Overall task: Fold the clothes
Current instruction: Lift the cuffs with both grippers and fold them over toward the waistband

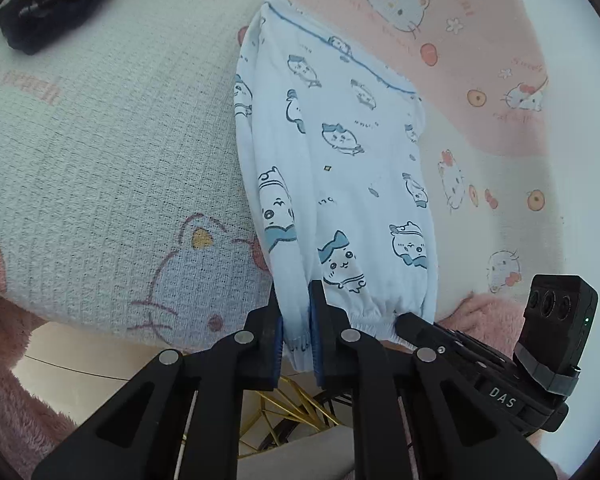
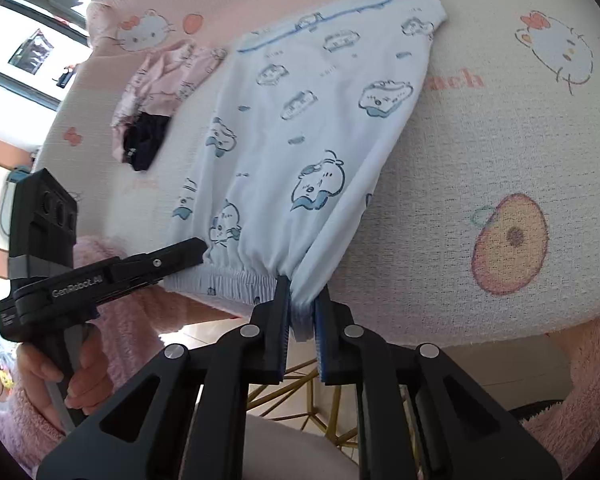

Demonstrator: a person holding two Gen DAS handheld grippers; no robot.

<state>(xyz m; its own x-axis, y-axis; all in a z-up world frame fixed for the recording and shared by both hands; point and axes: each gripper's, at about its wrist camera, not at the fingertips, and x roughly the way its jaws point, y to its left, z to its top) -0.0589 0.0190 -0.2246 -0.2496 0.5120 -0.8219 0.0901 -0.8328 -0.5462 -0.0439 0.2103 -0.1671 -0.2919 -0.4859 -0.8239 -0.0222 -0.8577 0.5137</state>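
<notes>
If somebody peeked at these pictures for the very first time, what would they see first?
First, the white garment printed with blue cartoon animals, lying on the cartoon-cat bed cover. Its elastic hem at the near edge is pinched at both ends: the left gripper is closed on one corner and the right gripper on the other. Farther back lies a small heap of pink clothing with a dark item on it.

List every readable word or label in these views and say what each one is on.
"DAS": on the right tool.
"GenRobot.AI": on the left tool.
"peach", upside down: on the bed cover.
"ach", partly hidden: on the same cover.
Other pink script on the cover: too blurred to read.
</notes>
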